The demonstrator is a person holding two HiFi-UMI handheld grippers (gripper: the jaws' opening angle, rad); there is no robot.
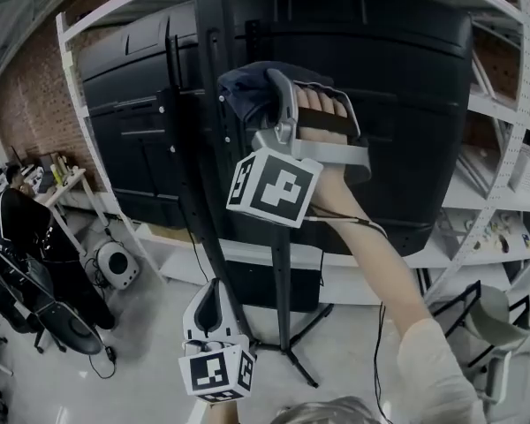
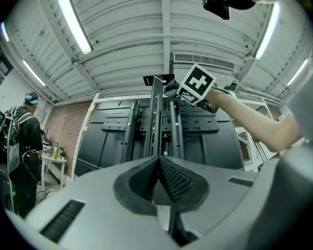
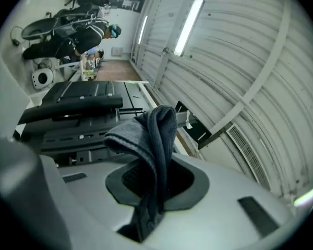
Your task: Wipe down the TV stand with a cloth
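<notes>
The black TV stand's upright pole (image 1: 214, 104) rises in front of the TV's black back panel (image 1: 397, 95), and its legs (image 1: 293, 353) spread on the floor. My right gripper (image 1: 274, 88) is raised high beside the pole, shut on a dark grey-blue cloth (image 1: 245, 87) that touches the mounting rails. In the right gripper view the cloth (image 3: 152, 134) hangs folded out of the closed jaws of the right gripper (image 3: 155, 177). My left gripper (image 1: 214, 306) hangs low by the pole, shut and empty. The left gripper (image 2: 159, 178) points up along the stand's rails (image 2: 155, 124).
White shelving (image 1: 505, 148) frames the TV on the right and above. A person in dark clothes (image 1: 18, 228) stands at the far left by a small table. A round white device (image 1: 115, 263) and cables lie on the floor. A chair (image 1: 499, 325) is at lower right.
</notes>
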